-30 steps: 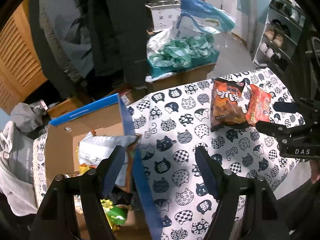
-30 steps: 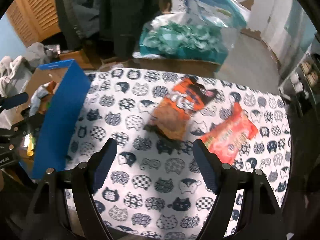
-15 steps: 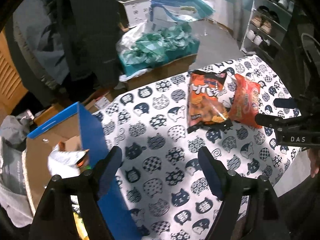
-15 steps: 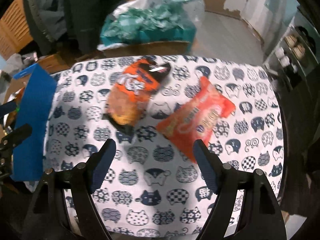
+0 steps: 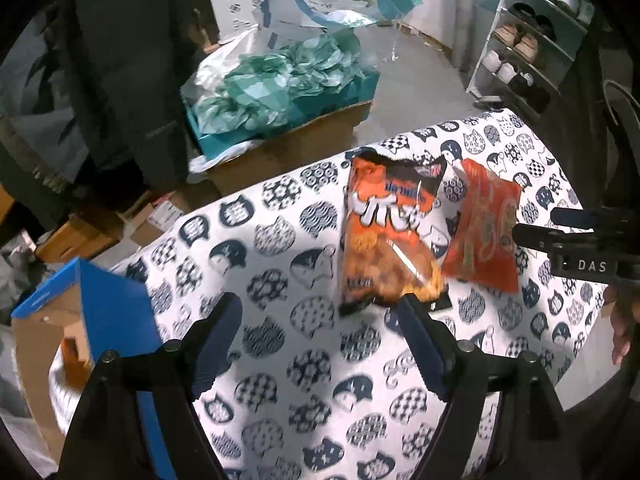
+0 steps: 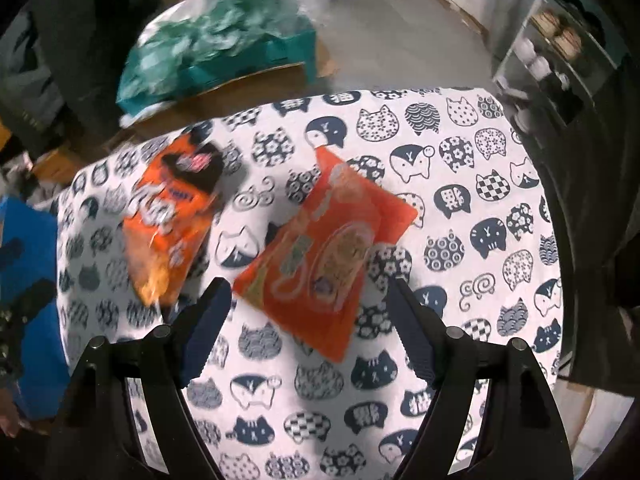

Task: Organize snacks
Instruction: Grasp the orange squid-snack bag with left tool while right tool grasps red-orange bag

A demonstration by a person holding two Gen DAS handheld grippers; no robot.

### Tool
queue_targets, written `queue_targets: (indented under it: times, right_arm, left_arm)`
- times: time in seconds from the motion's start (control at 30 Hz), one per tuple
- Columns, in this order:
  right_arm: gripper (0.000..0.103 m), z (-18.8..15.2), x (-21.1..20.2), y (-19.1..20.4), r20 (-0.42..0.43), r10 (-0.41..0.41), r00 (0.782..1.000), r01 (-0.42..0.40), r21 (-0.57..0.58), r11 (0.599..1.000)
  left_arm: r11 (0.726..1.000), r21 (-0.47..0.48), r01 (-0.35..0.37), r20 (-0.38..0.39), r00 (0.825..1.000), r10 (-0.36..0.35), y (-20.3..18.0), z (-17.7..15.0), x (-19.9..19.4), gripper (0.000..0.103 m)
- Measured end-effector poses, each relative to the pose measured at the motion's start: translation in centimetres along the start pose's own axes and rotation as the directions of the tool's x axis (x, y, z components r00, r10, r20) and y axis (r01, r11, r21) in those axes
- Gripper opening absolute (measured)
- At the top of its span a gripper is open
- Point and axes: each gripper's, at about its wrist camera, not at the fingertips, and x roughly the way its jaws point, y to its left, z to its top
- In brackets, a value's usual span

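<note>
An orange chips bag (image 5: 384, 240) and a red noodle packet (image 5: 484, 232) lie side by side on the cat-print tablecloth (image 5: 280, 240). My left gripper (image 5: 318, 322) hangs open over the cloth with nothing in it, its right finger at the chips bag's near corner. In the right wrist view the red packet (image 6: 320, 248) lies below and between the fingers of my right gripper (image 6: 310, 314), which is open, with no pad pressing on it. The chips bag (image 6: 172, 216) lies blurred to its left. The right gripper (image 5: 576, 240) also shows beside the red packet.
A blue cardboard box (image 5: 104, 312) stands at the table's left end. Beyond the far edge, a floor carton holds teal bags (image 5: 280, 84). Dark coats (image 5: 120, 60) hang at the back left, and a shoe rack (image 5: 528, 48) stands at the right. A hand (image 5: 624, 332) shows at the right.
Both grippers swung right, away from the blue box, and sank toward the two packets, which now look larger and closer. The left jaws spread slightly wider.
</note>
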Motion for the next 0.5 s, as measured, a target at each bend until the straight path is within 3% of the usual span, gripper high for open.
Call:
queue_targets:
  times: [0.17, 0.5]
  right_arm:
    - [0.079, 1.7, 2.3, -1.0, -0.040, 0.035, 0.999, -0.032, 0.084, 0.996]
    - [0.079, 2.7, 6.3, -3.0, -0.075, 0.008, 0.997, 0.007, 0.202, 0.979]
  left_arm:
    - [1.000, 0.011, 0.015, -0.015, 1.000, -0.015, -0.8, 1.8, 2.7, 0.082]
    - [0.997, -0.011, 0.072, -0.059, 0.996, -0.072, -1.8, 3.5, 6.8, 0.082]
